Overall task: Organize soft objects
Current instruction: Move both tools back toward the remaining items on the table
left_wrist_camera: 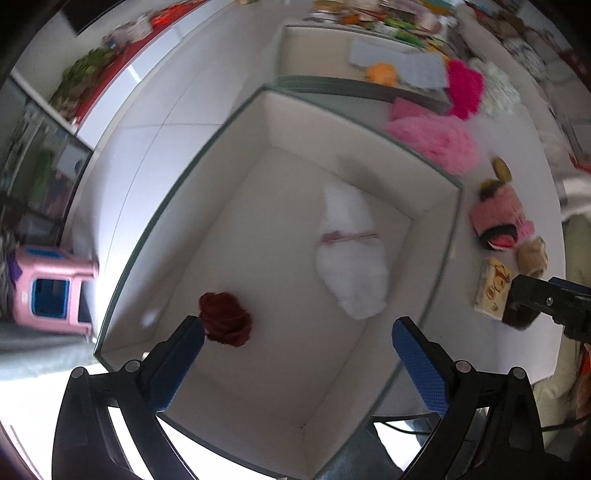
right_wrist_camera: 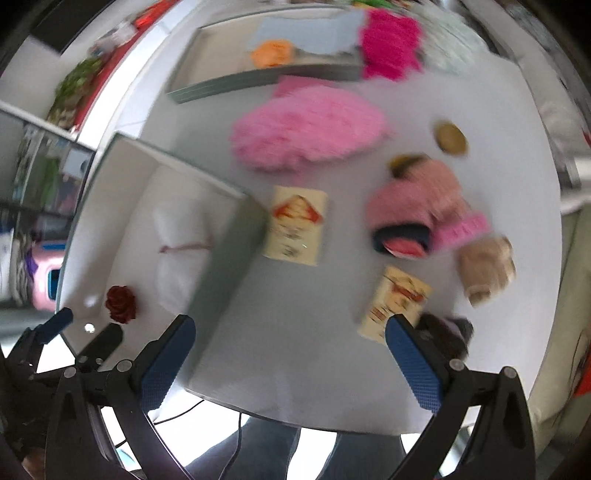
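Note:
A grey-rimmed white box (left_wrist_camera: 258,147) holds a white plush (left_wrist_camera: 351,254) and a dark red fabric rose (left_wrist_camera: 225,319). My left gripper (left_wrist_camera: 297,358) is open and empty above the box's near end. My right gripper (right_wrist_camera: 290,356) is open and empty over the white table (right_wrist_camera: 295,369), right of the box (right_wrist_camera: 229,254). On the table lie a pink fluffy item (right_wrist_camera: 306,129), a pink plush doll (right_wrist_camera: 417,206), a beige plush (right_wrist_camera: 484,269) and two cream printed pieces (right_wrist_camera: 295,225) (right_wrist_camera: 397,302). A dark furry item (right_wrist_camera: 450,334) lies beside the right finger.
A second box (right_wrist_camera: 258,81) at the back holds an orange item (right_wrist_camera: 271,53) and blue-grey cloth (right_wrist_camera: 314,35). A magenta fluffy item (right_wrist_camera: 389,44) lies by it. A round yellow-brown piece (right_wrist_camera: 450,138) sits at the right. A pink toy (left_wrist_camera: 51,288) stands on the floor.

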The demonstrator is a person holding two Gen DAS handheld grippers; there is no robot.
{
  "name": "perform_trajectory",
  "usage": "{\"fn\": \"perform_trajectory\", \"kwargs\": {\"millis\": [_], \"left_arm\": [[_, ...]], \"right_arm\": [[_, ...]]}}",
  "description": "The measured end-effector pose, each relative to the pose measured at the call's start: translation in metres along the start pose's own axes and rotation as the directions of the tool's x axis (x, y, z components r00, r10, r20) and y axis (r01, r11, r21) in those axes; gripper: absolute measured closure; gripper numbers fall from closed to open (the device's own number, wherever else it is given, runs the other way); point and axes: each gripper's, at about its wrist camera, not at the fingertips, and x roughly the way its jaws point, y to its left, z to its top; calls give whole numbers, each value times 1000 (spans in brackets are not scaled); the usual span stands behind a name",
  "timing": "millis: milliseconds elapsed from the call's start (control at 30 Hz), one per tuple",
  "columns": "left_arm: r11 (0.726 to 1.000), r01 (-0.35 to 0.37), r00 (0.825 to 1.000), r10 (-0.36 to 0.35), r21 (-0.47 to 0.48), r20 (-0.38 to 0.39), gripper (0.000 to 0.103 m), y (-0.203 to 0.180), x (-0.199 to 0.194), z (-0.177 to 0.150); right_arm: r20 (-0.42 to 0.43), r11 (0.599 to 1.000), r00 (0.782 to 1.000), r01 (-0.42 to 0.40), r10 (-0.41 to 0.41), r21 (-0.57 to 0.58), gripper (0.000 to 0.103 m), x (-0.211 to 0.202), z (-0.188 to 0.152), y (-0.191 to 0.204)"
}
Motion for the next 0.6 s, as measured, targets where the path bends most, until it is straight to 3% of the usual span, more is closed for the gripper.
{"fn": "perform_trajectory", "kwargs": {"millis": [233, 433, 600], "left_arm": [[991, 17, 1000, -17, 134, -1, 1, -47, -6, 10], [963, 67, 998, -66, 261, -9, 1, -101, -11, 16], [942, 75, 996, -57, 327, -64, 1, -154, 6, 14]], "right_arm": [[-4, 980, 1000, -8, 9, 197, 0, -2, -25, -72], [-17, 935, 1000, 3, 3, 355, 0, 0, -53, -134], [-40, 893, 999, 14, 4, 450, 0, 5, -74, -178]]}}
